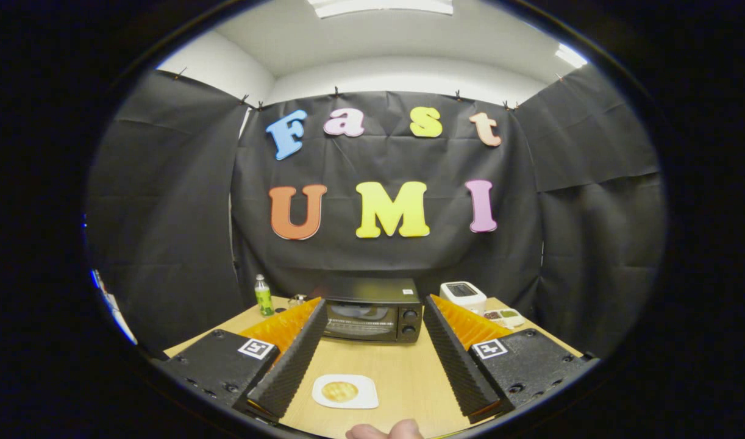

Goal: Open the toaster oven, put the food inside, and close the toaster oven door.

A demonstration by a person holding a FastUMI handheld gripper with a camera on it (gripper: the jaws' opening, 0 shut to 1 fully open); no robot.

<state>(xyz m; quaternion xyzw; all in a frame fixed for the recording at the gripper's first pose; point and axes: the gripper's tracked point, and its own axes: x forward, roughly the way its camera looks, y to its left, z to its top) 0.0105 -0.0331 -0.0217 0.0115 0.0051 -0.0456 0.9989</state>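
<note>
Left to right: green bottle stands at the far left of the table, beside the left finger's far end; small clear thing next to it, too small to tell. Gripper hovers above the table, fingers spread wide apart, nothing between them but bare wood and the food, holding nothing.

Toaster oven sits straight ahead beyond the fingertips, at the back of the table near the black cloth wall, door shut. Black metal box, likely stiff and fairly heavy, so it should stay put when the door is pulled. Door glass is probably slick; best hold is the handle along the door's top edge, though it is hard to make out here. Two knobs sit on the oven's right side, not for gripping.

Food, a round yellowish flat piece, lies on a small white plate between the fingers, near the camera. Looks light, thin and maybe crumbly; judged safer to pinch the plate rim, which is stiff but smooth and could slip.

Right: a white appliance and a small tray with compartments sit beyond the right finger. Part of a hand shows nearest the camera.

Table is smooth light wood, flat. Room is a cloth-draped booth, white ceiling, lit from overhead
</note>
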